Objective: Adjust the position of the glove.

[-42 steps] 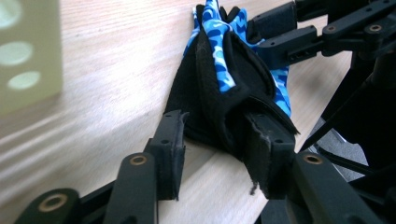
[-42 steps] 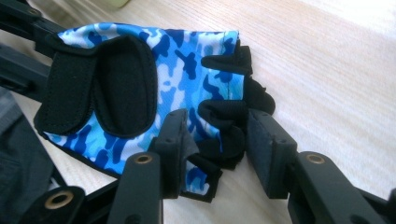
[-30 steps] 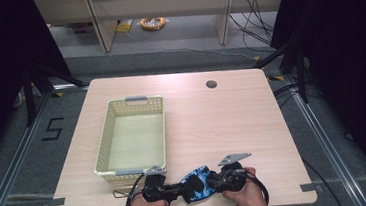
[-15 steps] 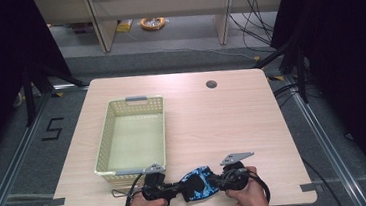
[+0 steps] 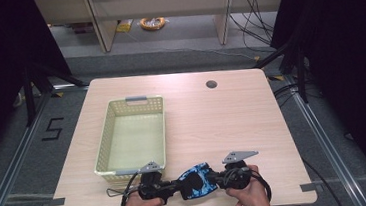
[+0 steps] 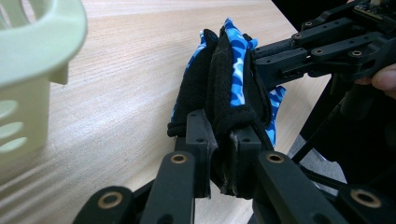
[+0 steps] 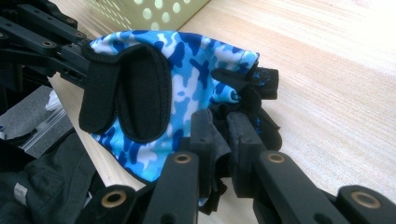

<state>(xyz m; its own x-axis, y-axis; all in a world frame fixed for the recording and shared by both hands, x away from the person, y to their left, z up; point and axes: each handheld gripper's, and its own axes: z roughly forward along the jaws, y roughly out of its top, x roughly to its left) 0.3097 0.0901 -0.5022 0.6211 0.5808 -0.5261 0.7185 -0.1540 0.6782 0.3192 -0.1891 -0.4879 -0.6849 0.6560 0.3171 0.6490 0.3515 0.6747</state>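
Note:
A blue camouflage glove (image 5: pixel 196 181) with black palm patches and a black wrist strap hangs between my two grippers at the table's front edge. My left gripper (image 5: pixel 176 186) is shut on the glove's black cuff edge (image 6: pixel 229 70), with the fabric pinched between its pads (image 6: pixel 222 135). My right gripper (image 5: pixel 218 179) is shut on the black finger end of the glove (image 7: pixel 187 70), and its jaws (image 7: pixel 224 126) have just been closing on that fabric. Each gripper faces the other across the glove, the right gripper (image 6: pixel 299 51) in the left gripper view and the left gripper (image 7: pixel 70 56) in the right gripper view.
A pale green plastic basket (image 5: pixel 105 140) with nothing in it stands on the left half of the wooden table (image 5: pixel 233 123), just beyond my left hand. A round cable hole (image 5: pixel 211 84) sits at the far right. The table's front edge lies right under the glove.
Both hands stay at the front edge. The glove looks slightly more bunched between the two grippers than a second ago.

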